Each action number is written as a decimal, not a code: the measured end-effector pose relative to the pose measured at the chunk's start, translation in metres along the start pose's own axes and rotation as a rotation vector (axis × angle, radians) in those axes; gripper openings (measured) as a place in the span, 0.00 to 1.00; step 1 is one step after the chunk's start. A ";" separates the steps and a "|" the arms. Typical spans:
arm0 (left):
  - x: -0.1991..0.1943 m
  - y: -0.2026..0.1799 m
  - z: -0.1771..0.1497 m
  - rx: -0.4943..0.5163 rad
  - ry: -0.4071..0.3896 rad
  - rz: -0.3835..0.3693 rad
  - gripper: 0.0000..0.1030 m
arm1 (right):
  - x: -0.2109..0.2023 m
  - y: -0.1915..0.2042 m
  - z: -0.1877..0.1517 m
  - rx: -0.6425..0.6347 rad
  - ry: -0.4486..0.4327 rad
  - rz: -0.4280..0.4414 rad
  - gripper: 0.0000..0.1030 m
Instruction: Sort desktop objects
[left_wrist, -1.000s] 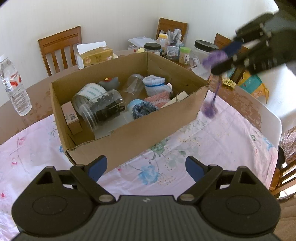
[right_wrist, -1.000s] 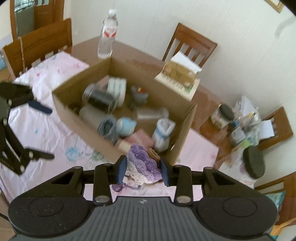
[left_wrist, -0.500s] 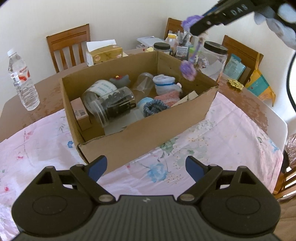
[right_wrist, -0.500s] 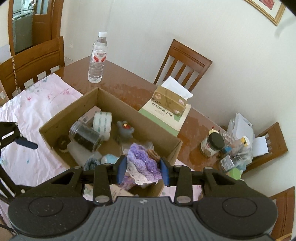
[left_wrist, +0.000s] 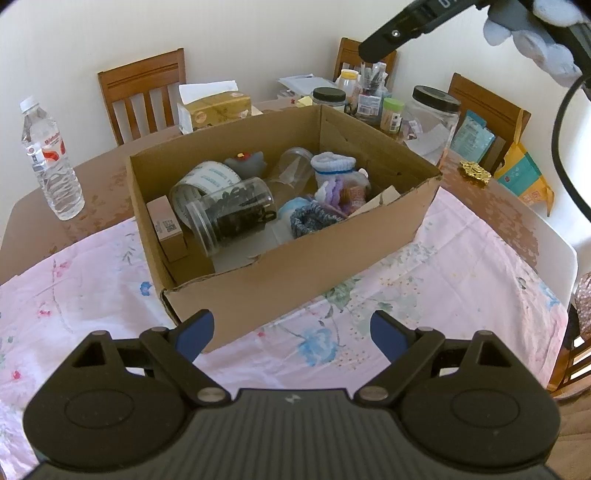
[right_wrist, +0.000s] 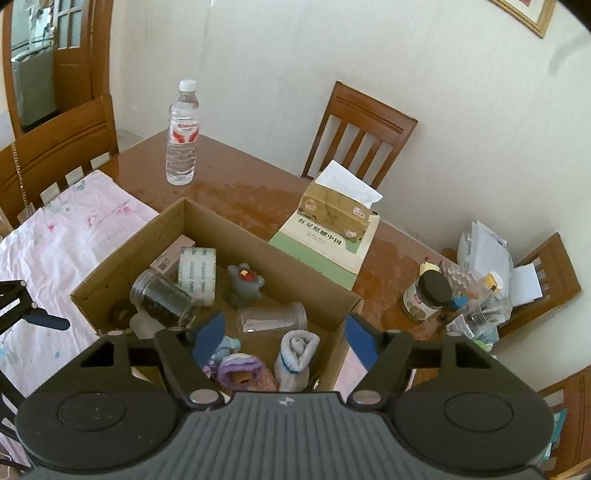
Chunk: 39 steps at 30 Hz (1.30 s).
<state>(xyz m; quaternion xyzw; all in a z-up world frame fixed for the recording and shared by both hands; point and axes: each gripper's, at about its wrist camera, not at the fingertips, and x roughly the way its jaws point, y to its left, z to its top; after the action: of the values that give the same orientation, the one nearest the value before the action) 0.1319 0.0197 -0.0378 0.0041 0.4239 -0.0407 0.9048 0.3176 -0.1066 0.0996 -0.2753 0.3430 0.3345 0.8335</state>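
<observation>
The purple knitted piece (right_wrist: 238, 371) lies inside the cardboard box (left_wrist: 295, 273), at the box's end nearest the right gripper (right_wrist: 282, 334), bunched up so that its long axis is hard to make out; it touches the rolled white sock (right_wrist: 295, 350), which lies pointing toward the far wall of the box. The right gripper hangs above that end of the box with its fingers (right_wrist: 210, 332) spread wide and nothing between them. The left gripper (left_wrist: 291, 332) hovers over the flowered cloth (left_wrist: 443, 273) at the near long side of the box, its fingers (left_wrist: 194, 330) also spread and empty. The left view shows the knitted piece (left_wrist: 334, 192) wedged between the sock (left_wrist: 332, 164) and a blue knitted ring (left_wrist: 310, 219), which the right view mostly hides behind its own finger. A clear jar of dark bits (left_wrist: 231, 214) lies on its side with its length running across the box, beside a tape roll (left_wrist: 205, 184) and a small carton (left_wrist: 166, 229). Only the right view shows the tissue box (right_wrist: 338, 208) resting on a green book (right_wrist: 321, 247) near the far bench edge. A water bottle (right_wrist: 181, 134) stands upright, well apart from the box on bare bench (right_wrist: 236, 192).
</observation>
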 end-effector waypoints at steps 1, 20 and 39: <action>0.000 0.000 0.000 0.001 0.001 0.002 0.89 | 0.000 0.000 -0.001 0.005 0.002 0.005 0.80; -0.008 -0.005 0.000 0.015 -0.041 0.049 0.93 | -0.008 0.021 -0.033 0.119 0.033 0.058 0.98; -0.019 -0.023 0.005 -0.028 -0.049 0.203 0.94 | 0.002 0.043 -0.109 0.475 0.064 0.015 1.00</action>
<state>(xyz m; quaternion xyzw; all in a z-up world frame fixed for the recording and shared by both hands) 0.1220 -0.0021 -0.0196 0.0336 0.3995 0.0571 0.9143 0.2437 -0.1542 0.0213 -0.0793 0.4403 0.2415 0.8611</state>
